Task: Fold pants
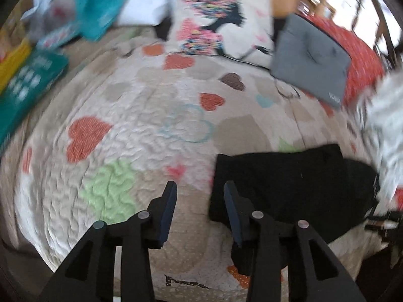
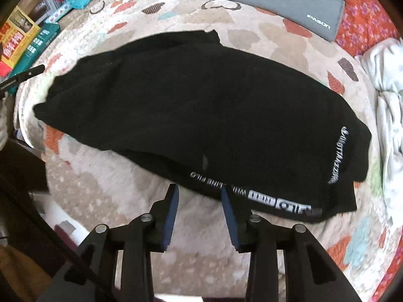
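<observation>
Pants (image 2: 196, 115) lying folded in a black stack on quilt (image 2: 105, 196) | left gripper (image 1: 199, 188) hovering open, empty, beside stack edge | right gripper (image 2: 199, 191) hovering open, empty | folding looking largely done, maybe final tidy left

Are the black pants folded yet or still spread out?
Folded: the black pants lie on the quilt as a compact layered bundle, no separate legs showing.

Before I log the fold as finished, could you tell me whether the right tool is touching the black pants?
Cannot tell. In the right wrist view the open right tool has one fingertip overlapping the edge of the black pants, but whether it presses the cloth or hovers above it is unclear.
</observation>
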Demonstrator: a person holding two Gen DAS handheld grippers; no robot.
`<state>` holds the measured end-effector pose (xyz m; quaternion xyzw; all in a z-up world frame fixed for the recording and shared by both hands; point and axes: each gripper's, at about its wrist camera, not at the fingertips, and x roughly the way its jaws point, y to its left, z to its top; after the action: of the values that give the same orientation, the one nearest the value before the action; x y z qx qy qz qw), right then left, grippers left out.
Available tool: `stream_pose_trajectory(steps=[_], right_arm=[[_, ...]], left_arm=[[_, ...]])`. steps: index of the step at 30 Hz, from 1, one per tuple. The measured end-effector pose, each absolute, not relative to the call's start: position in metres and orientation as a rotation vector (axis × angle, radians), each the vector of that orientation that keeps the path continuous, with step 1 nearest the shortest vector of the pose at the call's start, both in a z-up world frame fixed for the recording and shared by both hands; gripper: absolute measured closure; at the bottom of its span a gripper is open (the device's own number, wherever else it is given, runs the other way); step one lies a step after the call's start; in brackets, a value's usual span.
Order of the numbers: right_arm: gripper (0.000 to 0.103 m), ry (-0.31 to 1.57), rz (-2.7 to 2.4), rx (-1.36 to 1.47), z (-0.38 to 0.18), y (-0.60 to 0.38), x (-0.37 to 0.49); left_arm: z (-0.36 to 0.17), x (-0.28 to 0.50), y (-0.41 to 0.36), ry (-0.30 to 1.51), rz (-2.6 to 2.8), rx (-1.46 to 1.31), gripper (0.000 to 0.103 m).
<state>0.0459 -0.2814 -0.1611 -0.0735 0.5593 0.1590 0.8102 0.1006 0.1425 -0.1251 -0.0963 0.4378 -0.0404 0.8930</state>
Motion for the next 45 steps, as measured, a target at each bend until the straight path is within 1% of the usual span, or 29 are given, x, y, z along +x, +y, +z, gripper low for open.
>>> stream_pose_trajectory(steps=[5,9,11,13,15,16,18,21,22,23,24,25,27,28,32,36,39,43,45], right_arm=[[0.062,1.11,0.471,-0.093,-0.119,-0.245,0.058],[0.061,1.116,0.666,0.019,-0.107,-0.187,0.091],[0.055,1.135,0.745,0.026,-0.108,-0.144,0.111],[0.052,1.164,0.792,0.026,-0.113,-0.102,0.129],[0.052,1.219,0.836,0.053,-0.123,-0.064,0.149],[0.051,1.24,0.838,0.054,-0.129,-0.047,0.157],[0.051,1.269,0.821,0.01,-0.143,-0.013,0.168],[0.051,1.299,0.768,-0.101,-0.161,0.022,0.178],[0.051,1.307,0.754,-0.129,-0.166,0.03,0.178],[0.051,1.31,0.745,-0.153,-0.171,0.034,0.176],[0.057,1.309,0.735,-0.184,-0.175,0.035,0.174],[0.072,1.301,0.721,-0.217,-0.175,0.036,0.172],[0.079,1.274,0.716,-0.233,-0.171,0.035,0.165],[0.08,1.262,0.716,-0.23,-0.167,0.033,0.162],[0.081,1.18,0.7,-0.191,-0.138,0.021,0.161],[0.081,1.127,0.677,-0.123,-0.116,0.02,0.179],[0.081,1.15,0.65,-0.079,-0.122,0.028,0.198],[0.081,1.219,0.623,-0.043,-0.146,0.038,0.221],[0.077,1.236,0.624,-0.034,-0.158,0.041,0.229]], left_arm=[[-0.14,0.094,0.144,0.971,-0.08,-0.269,0.065],[-0.149,0.078,0.134,0.997,-0.147,-0.302,0.065],[-0.155,0.073,0.128,1.02,-0.17,-0.302,0.064],[-0.16,0.072,0.123,1.041,-0.178,-0.291,0.063],[-0.164,0.073,0.118,1.055,-0.183,-0.277,0.063],[-0.166,0.074,0.116,1.062,-0.185,-0.274,0.06],[-0.169,0.078,0.114,1.079,-0.192,-0.286,0.058],[-0.178,0.084,0.113,1.123,-0.189,-0.3,0.058],[-0.18,0.084,0.113,1.132,-0.185,-0.296,0.063],[-0.181,0.085,0.112,1.138,-0.181,-0.292,0.085],[-0.183,0.085,0.111,1.148,-0.188,-0.293,0.099],[-0.185,0.086,0.11,1.163,-0.202,-0.305,0.103],[-0.183,0.085,0.109,1.155,-0.194,-0.302,0.103],[-0.179,0.084,0.108,1.135,-0.193,-0.296,0.103],[-0.16,0.081,0.111,1.047,-0.194,-0.305,0.103],[-0.155,0.095,0.115,1.032,-0.149,-0.324,0.103],[-0.163,0.111,0.121,1.071,-0.084,-0.33,0.103],[-0.174,0.12,0.122,1.116,0.005,-0.289,0.103],[-0.177,0.12,0.121,1.122,0.044,-0.251,0.103]])
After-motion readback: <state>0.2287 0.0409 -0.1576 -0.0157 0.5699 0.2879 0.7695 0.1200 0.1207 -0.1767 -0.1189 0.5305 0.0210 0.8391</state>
